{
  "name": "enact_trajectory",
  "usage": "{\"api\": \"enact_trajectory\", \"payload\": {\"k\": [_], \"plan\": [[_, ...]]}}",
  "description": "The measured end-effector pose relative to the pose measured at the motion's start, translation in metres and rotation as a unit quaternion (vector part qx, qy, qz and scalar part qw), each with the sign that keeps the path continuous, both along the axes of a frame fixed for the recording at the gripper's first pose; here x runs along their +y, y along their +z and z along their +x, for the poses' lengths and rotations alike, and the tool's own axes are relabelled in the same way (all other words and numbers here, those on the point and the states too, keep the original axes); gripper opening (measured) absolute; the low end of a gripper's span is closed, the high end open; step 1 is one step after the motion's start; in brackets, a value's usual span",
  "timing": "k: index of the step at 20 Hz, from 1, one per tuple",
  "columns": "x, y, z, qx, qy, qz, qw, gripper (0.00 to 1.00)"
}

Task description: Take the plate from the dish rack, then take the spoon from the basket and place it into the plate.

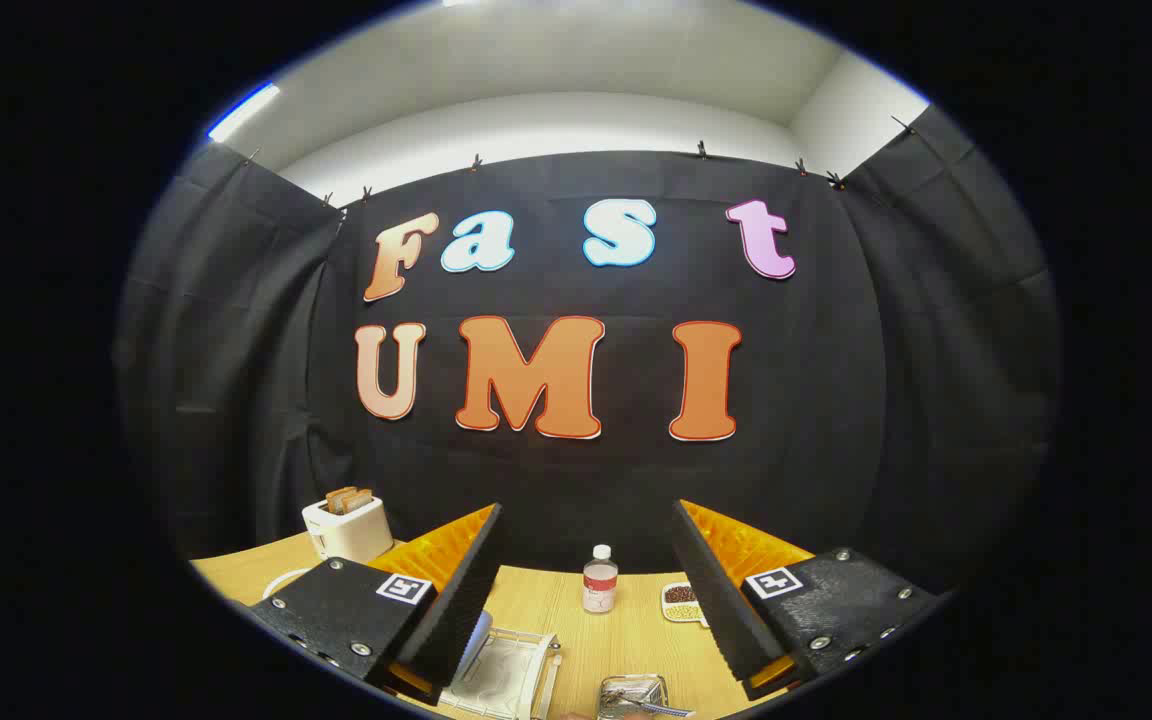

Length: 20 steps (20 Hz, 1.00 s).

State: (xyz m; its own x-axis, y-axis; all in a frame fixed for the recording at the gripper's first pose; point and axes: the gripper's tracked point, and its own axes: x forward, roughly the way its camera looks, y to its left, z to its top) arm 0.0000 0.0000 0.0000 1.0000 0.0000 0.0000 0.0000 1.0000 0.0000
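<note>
The tongs stand wide apart above a wooden table, with nothing between the two fingers. Each finger carries one square black-and-white marker, two in all.

Low between the fingers, close to the left one, sits one white wire dish rack on the table. A pale, rounded shape stands at its left end, partly hidden behind the left finger; it may be the plate, though too little shows to be sure. Just right of the rack is one small metal basket with something thin lying in it, likely the spoon, but it is too small to tell clearly.

Beyond the fingers, near the middle of the table, one small clear bottle with a white cap stands upright. To its right, touching the edge of the right finger in view, lies one small dish holding dark and light bits. Far off to the left stands one white toaster with two slices of bread poking from its top.
</note>
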Motion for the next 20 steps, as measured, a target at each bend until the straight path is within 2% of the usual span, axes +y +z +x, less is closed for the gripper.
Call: {"api": "enact_trajectory", "payload": {"k": [5, 15, 20], "plan": [[0.002, 0.008, 0.0, 0.001, 0.001, 0.004, 1.0, 0.98], [0.02, -0.011, 0.009, 0.05, 0.017, 0.005, 0.999, 0.98], [0.045, -0.059, 0.017, 0.139, 0.048, 0.021, 0.989, 0.98]]}}
